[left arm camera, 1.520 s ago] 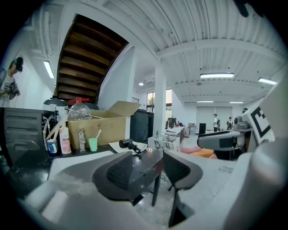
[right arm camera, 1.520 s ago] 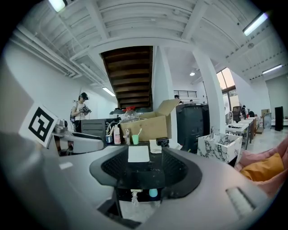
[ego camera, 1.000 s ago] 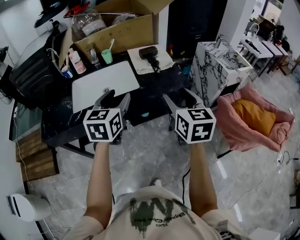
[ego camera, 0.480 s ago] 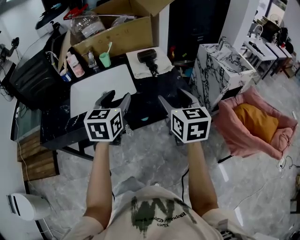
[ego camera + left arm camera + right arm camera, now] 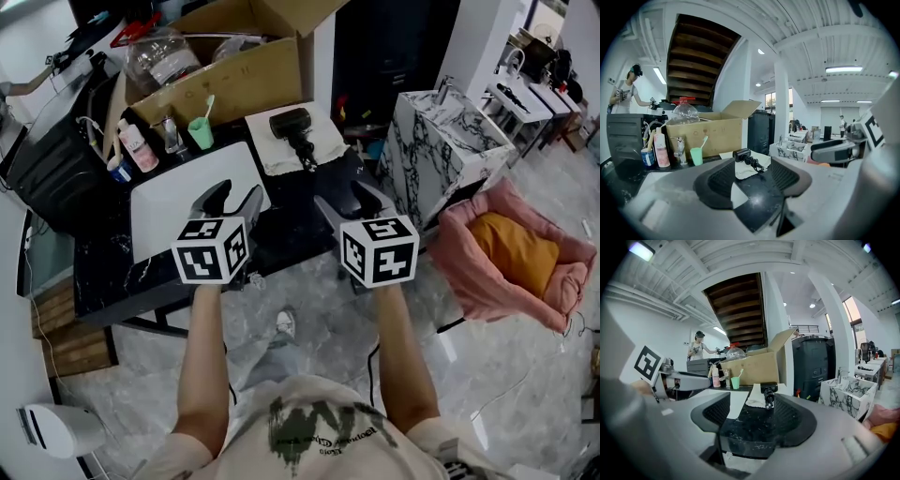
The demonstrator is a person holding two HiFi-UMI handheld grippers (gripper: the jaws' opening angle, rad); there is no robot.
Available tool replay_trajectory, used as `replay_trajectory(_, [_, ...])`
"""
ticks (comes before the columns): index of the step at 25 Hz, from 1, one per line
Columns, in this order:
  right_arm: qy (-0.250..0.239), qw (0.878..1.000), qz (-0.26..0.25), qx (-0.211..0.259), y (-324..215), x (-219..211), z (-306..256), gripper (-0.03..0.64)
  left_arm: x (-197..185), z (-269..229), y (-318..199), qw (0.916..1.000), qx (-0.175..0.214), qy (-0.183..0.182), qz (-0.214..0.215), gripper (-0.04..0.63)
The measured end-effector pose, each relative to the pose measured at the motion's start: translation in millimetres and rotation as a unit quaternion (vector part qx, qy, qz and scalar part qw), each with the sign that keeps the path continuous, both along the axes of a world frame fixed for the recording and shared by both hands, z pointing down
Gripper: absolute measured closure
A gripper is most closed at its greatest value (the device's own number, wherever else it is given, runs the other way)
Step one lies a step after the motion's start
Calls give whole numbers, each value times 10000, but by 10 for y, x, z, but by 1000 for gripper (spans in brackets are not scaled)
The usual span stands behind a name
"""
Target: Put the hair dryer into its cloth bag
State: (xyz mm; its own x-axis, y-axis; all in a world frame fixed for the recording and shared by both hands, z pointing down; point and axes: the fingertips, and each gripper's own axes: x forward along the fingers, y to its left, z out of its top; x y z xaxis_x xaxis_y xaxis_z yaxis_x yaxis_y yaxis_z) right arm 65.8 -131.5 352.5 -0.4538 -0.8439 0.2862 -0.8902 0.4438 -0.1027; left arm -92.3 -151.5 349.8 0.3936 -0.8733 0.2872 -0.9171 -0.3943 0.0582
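Note:
A black hair dryer (image 5: 292, 126) with a coiled cord lies on its cream cloth bag (image 5: 311, 148), flat at the back of the dark marble table (image 5: 112, 272). My left gripper (image 5: 234, 197) hovers over the table's front part, open and empty, short of the dryer. My right gripper (image 5: 345, 199) is level with it at the table's right front, also open and empty. In the left gripper view the dryer (image 5: 742, 154) and the bag (image 5: 746, 169) show beyond the spread jaws of that gripper (image 5: 752, 179). In the right gripper view the dryer (image 5: 768, 392) lies straight ahead of the gripper (image 5: 753, 420).
A white board (image 5: 183, 192) lies under the left gripper. Behind it stand a green cup with a toothbrush (image 5: 200, 131), bottles (image 5: 131, 145) and an open cardboard box (image 5: 234, 66). A marble cabinet (image 5: 441, 141) and a pink pet bed (image 5: 511, 244) are to the right. A person (image 5: 623, 93) stands far off.
Both grippers have moved forward over the table, nearer the hair dryer. The person holding them has stepped closer, a shoe now showing below. Both jaws stay spread and empty.

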Motion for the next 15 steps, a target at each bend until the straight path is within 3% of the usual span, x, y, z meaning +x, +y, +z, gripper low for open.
replay_trajectory(15, [336,9980,92,-534,-1515,-354,217,322,-165,180,-1545,9991,-160,-8,402,356])
